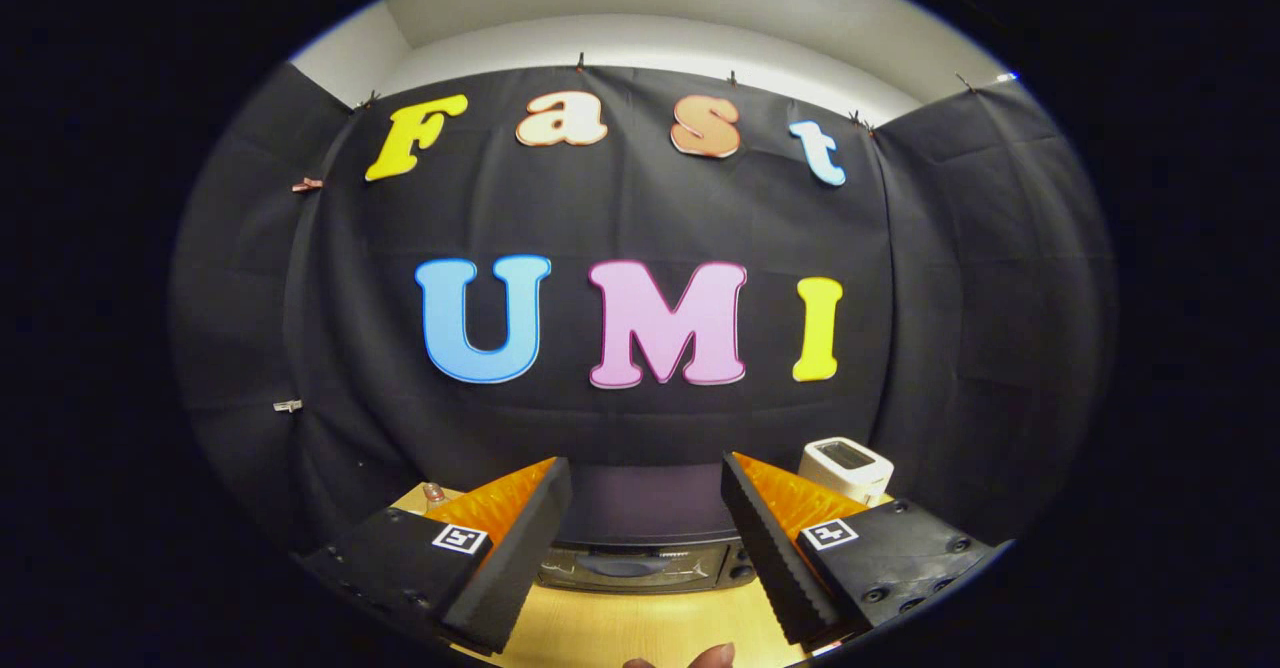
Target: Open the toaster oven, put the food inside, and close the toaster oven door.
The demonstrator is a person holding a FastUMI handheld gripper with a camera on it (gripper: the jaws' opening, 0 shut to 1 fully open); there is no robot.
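The dark toaster oven [640, 538] stands on the wooden table [630, 628] against the booth wall, just beyond my fingers. I look down on its flat top, and its glass door [620, 568] faces me and is closed. My gripper [645, 538] hangs above and in front of the oven, open wide, with nothing between its fingers. A small pinkish item [434, 493] lies on the table behind the left finger [515, 558]; it is too small to tell what it is.
A white toaster [846, 468] sits on the table to the right of the oven, behind the right finger. Fingertips of a person's hand [700, 658] show at the near table edge. Black cloth walls close in the back and both sides.
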